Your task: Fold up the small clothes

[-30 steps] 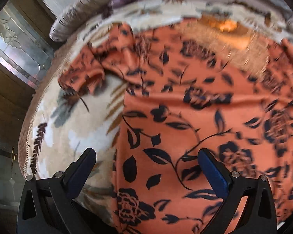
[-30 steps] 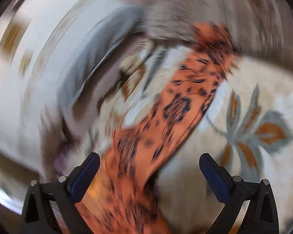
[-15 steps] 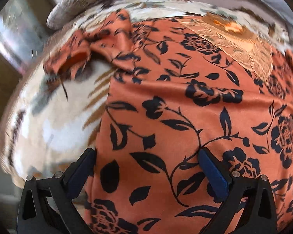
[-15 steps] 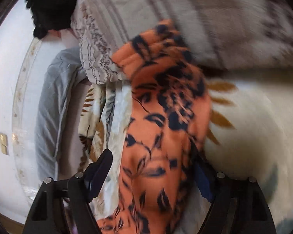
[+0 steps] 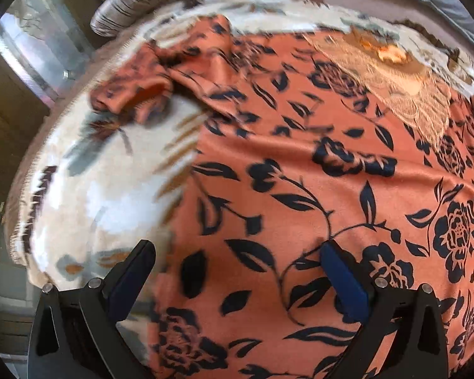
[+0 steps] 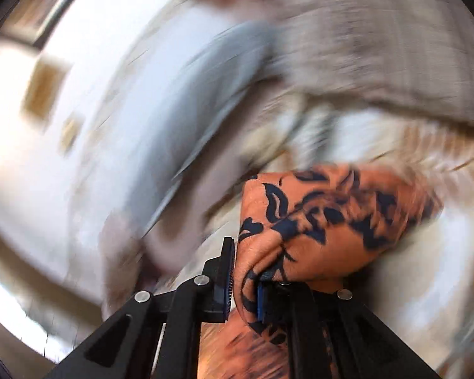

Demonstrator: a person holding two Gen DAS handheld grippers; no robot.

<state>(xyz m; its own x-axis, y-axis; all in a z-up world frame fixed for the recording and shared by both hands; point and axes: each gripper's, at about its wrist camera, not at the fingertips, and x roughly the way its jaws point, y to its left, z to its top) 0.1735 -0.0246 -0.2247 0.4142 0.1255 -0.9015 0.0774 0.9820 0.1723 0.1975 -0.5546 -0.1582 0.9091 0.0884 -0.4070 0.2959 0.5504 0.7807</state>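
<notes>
Garment: an orange top with black flowers and leaves (image 5: 300, 173) lies spread flat on a floral blanket (image 5: 104, 183) over a bed; a lace panel (image 5: 404, 91) sits near its far edge.
Far sleeve: the sleeve in the left wrist view (image 5: 136, 94) lies bunched out to the side on the blanket, not yet turned in.
Held part: in the right wrist view a bunched fold of the same cloth (image 6: 325, 218) rises from between the fingers, lifted clear of the blanket; which part of the garment it is cannot be told through the blur.
Right gripper (image 6: 245, 287): its fingers have just been closing and now stand narrow, pinched on that orange fold.
Left gripper (image 5: 237, 268): fingers wide, poised over the lower body of the top, one over the blanket and one over the cloth, gripping nothing.
Progress: early, by my reading. The body is laid out, and one side appears to be starting its fold inward.
Left to do: the other sleeve, then the body folds.
Surroundings: a striped pillow (image 5: 136, 6) beyond the blanket.
</notes>
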